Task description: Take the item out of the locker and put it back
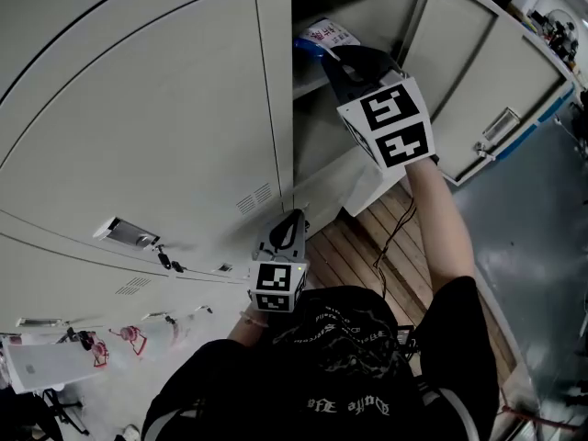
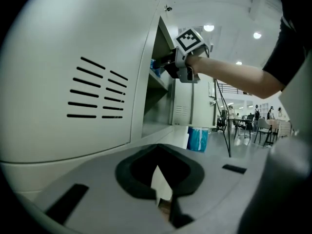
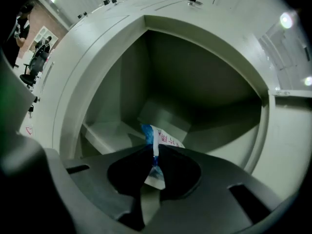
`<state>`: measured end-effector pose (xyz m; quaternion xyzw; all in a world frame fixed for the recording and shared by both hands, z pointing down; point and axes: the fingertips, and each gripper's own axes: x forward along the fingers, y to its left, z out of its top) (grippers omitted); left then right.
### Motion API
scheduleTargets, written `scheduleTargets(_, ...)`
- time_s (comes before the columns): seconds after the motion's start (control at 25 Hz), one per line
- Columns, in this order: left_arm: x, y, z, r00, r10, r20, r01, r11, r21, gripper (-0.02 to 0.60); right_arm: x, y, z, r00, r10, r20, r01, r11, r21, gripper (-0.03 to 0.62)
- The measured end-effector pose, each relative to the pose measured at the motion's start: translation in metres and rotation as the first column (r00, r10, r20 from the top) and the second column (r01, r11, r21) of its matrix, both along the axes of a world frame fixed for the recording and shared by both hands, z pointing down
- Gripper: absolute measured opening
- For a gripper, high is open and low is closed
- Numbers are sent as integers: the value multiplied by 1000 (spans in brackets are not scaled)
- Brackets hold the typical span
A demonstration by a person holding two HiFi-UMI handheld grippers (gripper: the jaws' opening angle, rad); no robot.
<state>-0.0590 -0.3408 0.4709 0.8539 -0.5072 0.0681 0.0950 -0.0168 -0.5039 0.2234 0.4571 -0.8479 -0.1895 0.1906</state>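
Observation:
A blue-and-white packet (image 1: 323, 37) hangs at the mouth of the open locker compartment (image 1: 312, 118), just over its shelf (image 3: 108, 130). My right gripper (image 1: 338, 61) reaches into that opening and is shut on the packet's edge; in the right gripper view the packet (image 3: 163, 139) sticks up from between the closed jaws of the right gripper (image 3: 155, 159). My left gripper (image 1: 293, 220) is held low by the closed locker door, shut, with nothing in it. The left gripper view shows the left gripper (image 2: 164, 195) and, further off, the right gripper (image 2: 181, 68) at the locker.
The compartment's door (image 1: 482, 72) stands swung open to the right. Closed locker doors (image 1: 156, 127) fill the left, one with vent slots (image 2: 97, 89). A wooden floor strip (image 1: 363, 242) and a cable run below the lockers. A blue bin (image 2: 198, 139) stands beyond.

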Motion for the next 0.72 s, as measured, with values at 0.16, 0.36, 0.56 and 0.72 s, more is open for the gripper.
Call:
scheduleTargets(0.16,-7,0,3,1000,-9,-5,9,1000,-10,6,-13,-18,4,999,-11,-50,10,999,-36,34)
scheduleTargets(0.36,-17,0,4,999,-36,3,36,999,-8,8,-17,-37,11,997,-14,-78,6,995,-102,37)
scheduleTargets(0.56,-21,2,7,999,-47,-1,47,999,-11,8,-18,-47,15,995,-15,-95,1,990,-140,38)
scheduleTargets(0.72,-23,0,11,999,-54,-9,53,998,-24,6,-21,-50,19,993,-26,-114,8,988,-155,40)
